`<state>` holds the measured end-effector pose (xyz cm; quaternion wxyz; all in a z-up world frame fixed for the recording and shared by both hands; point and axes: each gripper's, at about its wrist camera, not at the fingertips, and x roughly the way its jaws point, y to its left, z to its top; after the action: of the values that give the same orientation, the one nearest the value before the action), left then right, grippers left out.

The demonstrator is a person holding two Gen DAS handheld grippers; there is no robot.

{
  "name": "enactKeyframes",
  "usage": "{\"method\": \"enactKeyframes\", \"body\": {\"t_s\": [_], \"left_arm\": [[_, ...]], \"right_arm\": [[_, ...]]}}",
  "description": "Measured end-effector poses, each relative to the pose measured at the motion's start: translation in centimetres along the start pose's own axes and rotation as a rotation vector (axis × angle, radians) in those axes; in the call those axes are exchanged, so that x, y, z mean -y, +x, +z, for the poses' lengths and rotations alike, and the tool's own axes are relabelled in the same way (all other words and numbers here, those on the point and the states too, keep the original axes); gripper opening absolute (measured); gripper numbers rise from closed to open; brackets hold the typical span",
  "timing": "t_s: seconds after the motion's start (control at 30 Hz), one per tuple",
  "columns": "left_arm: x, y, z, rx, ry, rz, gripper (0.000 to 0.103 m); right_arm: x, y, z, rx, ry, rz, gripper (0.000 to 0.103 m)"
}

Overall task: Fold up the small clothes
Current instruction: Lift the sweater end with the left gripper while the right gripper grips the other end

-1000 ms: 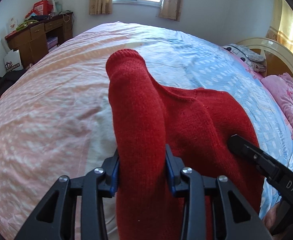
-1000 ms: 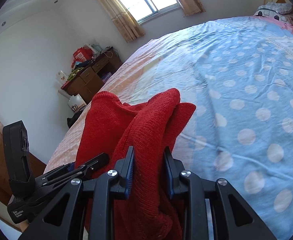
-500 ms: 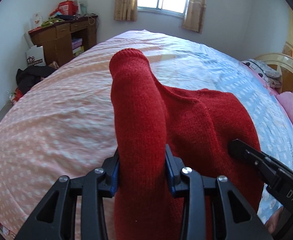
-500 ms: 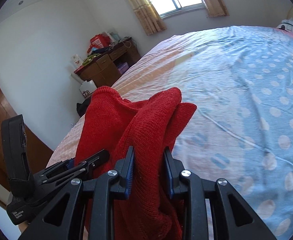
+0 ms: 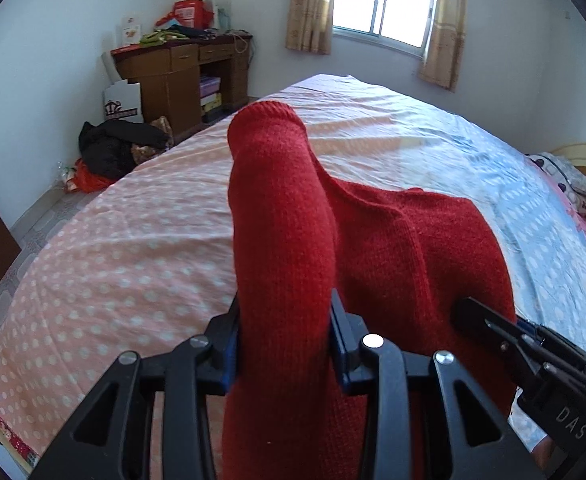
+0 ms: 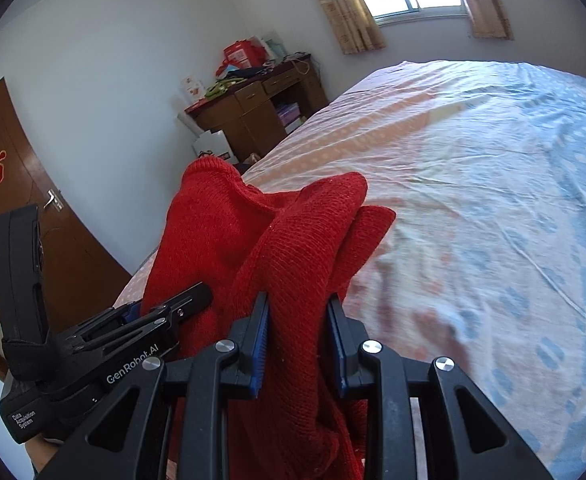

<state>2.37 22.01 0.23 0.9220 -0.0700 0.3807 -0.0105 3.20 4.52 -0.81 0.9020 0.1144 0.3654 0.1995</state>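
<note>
One red knit garment (image 5: 393, 248) was held up over the polka-dot bed (image 5: 141, 240), left gripper (image 5: 284, 344) and right gripper (image 6: 298, 340) each clamped on a bunched fold, open bedspread ahead, one desk (image 5: 181, 72) beyond bed's edge.

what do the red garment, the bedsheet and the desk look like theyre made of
Red garment: knitted yarn, probably wool or acrylic; fine stitch rows and a matte, slightly fuzzy surface show in the right wrist view.
Bedsheet: thin woven fabric, likely cotton; it creases sharply and is printed with dots.
Desk: brown wood or wood veneer with a light sheen.
</note>
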Motion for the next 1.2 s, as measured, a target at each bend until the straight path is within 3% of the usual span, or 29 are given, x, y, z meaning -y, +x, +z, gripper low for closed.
{"method": "enactKeyframes", "body": {"t_s": [0.6, 0.77, 0.93, 1.2], "left_arm": [[-4.8, 2.4, 3.5, 0.079, -0.046, 0.138, 0.037], [-5.0, 4.7, 4.8, 0.100, -0.008, 0.206, 0.036], [-5.7, 7.6, 4.3, 0.053, -0.014, 0.254, 0.036], [-6.0, 8.3, 3.4, 0.041, -0.035, 0.267, 0.044]], "right_arm": [[-4.8, 7.0, 3.7, 0.035, -0.172, 0.029, 0.027], [-4.7, 10.5, 4.5, 0.028, -0.207, -0.018, 0.027], [-3.0, 14.4, 4.2, -0.047, -0.223, -0.110, 0.027], [-0.6, 15.9, 3.9, -0.054, -0.165, -0.051, 0.029]]}}
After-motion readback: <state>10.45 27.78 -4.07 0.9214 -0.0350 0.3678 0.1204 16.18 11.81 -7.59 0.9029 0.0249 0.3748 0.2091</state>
